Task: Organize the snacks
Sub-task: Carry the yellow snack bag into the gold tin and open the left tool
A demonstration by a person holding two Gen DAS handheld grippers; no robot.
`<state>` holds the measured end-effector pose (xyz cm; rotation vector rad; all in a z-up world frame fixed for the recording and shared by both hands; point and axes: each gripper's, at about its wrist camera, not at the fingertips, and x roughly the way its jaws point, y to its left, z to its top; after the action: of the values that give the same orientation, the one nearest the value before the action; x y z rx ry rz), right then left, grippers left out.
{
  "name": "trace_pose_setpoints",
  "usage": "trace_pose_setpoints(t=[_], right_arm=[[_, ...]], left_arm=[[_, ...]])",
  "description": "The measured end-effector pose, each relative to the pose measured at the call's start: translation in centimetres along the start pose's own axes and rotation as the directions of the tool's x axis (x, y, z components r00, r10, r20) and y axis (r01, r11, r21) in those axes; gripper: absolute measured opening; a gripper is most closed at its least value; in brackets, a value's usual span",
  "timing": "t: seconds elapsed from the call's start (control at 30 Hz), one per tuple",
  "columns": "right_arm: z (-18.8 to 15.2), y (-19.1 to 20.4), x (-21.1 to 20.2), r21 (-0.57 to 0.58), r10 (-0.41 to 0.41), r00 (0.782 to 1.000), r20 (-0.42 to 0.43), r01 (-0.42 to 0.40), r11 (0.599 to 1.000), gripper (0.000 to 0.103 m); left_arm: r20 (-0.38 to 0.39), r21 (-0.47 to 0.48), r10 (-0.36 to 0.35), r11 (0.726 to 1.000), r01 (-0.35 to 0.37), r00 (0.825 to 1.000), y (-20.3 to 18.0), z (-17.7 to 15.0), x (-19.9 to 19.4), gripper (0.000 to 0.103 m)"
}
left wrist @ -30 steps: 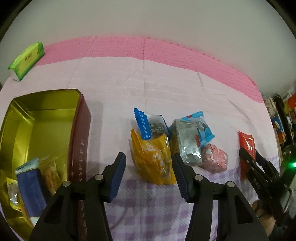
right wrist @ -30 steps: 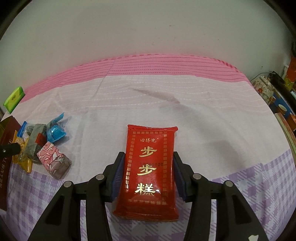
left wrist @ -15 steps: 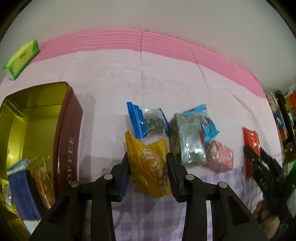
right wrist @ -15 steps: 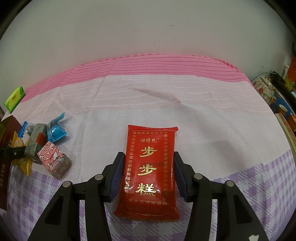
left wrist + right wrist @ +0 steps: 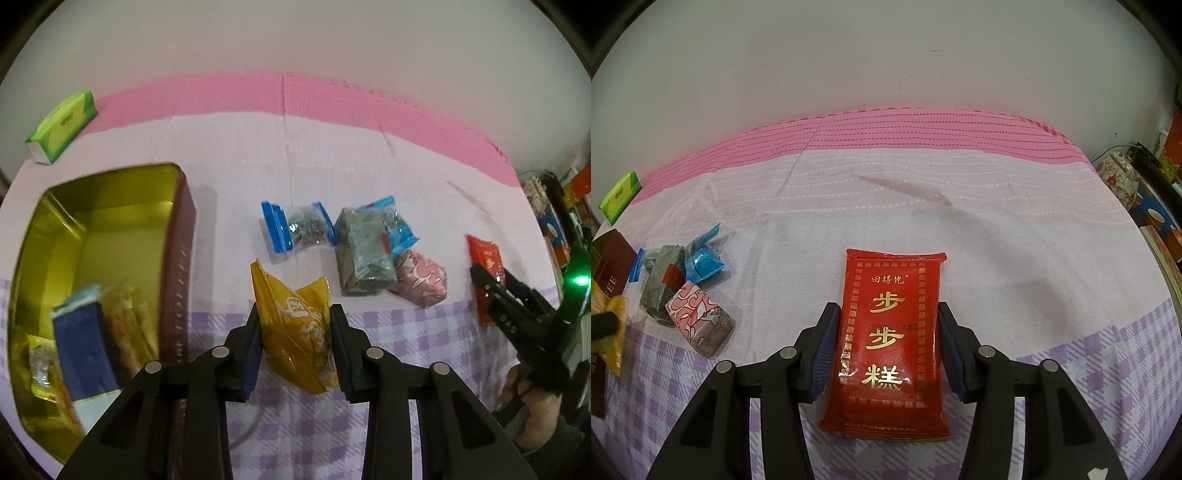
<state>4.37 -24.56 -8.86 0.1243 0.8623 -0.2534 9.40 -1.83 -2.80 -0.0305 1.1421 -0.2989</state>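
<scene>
Left fingers [image 5: 295, 350] are closing on the yellow pouch [image 5: 295, 332], crinkly foil buckling between the pads, likely bound for the tin [image 5: 177, 258] just beside it, its gold inside already holding snacks. Right fingers [image 5: 886, 343] pinch the flat, glossy red pack [image 5: 892, 343] by its edges, low over the checked cloth [image 5: 1089, 369].
</scene>
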Motion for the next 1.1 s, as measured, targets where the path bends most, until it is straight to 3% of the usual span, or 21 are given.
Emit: trace_pose_setpoints(t=[0.2,0.53,0.73,1.1], right_arm=[[0.0,0.0,0.0,0.001,0.0,1.0,0.0,0.0,1.0,0.049],[0.0,0.0,0.0,0.001,-0.001,1.0,0.0,0.001,1.0,0.049],[0.0,0.0,0.0,0.001,-0.002,1.0,0.0,0.002,1.0,0.049],[0.0,0.0,0.0,0.0,-0.002,1.0,0.0,0.002,1.0,0.05]], left_arm=[[0.064,-0.01,0.022,1.0,-0.021,0.998,1.6,0.9,-2.7,0.035],[0.139,-0.074,0.187,0.981,-0.178,0.973,9.4,4.4,-4.9,0.035],[0.12,-0.105,0.273,0.959,-0.261,0.954,14.1,5.2,-4.0,0.035],[0.04,-0.105,0.281,0.956,-0.276,0.959,16.2,3.8,-0.9,0.035]])
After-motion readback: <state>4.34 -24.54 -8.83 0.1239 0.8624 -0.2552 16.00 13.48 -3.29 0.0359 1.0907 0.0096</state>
